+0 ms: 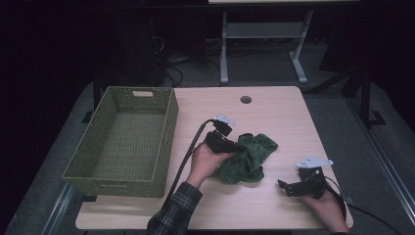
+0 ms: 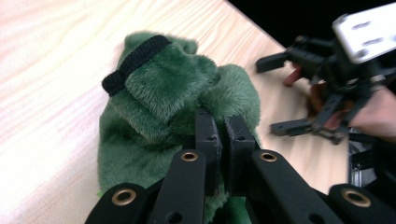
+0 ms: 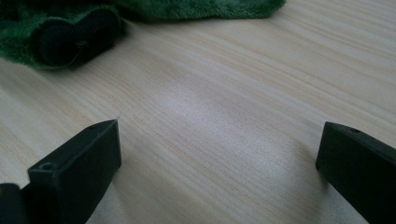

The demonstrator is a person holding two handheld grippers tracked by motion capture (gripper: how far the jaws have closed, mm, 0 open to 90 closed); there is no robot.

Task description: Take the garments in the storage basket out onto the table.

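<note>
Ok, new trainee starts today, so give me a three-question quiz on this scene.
1. True or false: the left gripper is shut on the green cloth.
2. The right gripper has its jaws: A) open above bare table, B) shut on the cloth, C) inside the basket.
3. On which side of the cloth does the basket stand in the high view?

Key: 1 true. 2 A. 3 to its left.
</note>
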